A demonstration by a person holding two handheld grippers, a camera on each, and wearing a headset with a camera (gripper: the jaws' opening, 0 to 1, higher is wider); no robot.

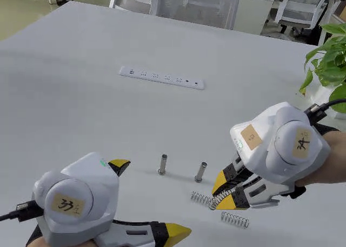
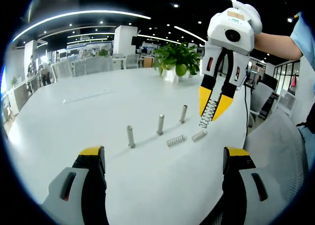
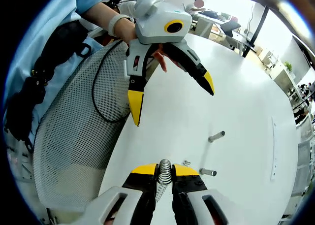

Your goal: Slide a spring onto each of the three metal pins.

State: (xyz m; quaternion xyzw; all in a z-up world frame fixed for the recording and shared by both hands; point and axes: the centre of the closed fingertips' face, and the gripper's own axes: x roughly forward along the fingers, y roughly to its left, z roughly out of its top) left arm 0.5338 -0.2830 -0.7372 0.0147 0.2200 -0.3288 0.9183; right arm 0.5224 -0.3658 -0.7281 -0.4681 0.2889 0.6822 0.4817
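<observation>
Three bare metal pins stand upright in a row on the white table: left pin (image 2: 130, 136), middle pin (image 2: 160, 124), far pin (image 2: 183, 113). In the head view two of the pins (image 1: 162, 164) (image 1: 200, 172) show just left of my right gripper (image 1: 219, 198). That gripper is shut on a spring (image 1: 227, 194) (image 3: 165, 168), held a little above the table near the far pin, jaws pointing down. Two loose springs (image 1: 201, 198) (image 1: 234, 219) lie flat beside it. My left gripper (image 1: 148, 198) hovers open at the near left, holding nothing.
A white power strip (image 1: 161, 77) lies across the middle of the table, far beyond the pins. A potted plant (image 1: 327, 58) stands at the right edge. Chairs line the far side. A mesh chair back (image 3: 74, 151) is close to the table's near edge.
</observation>
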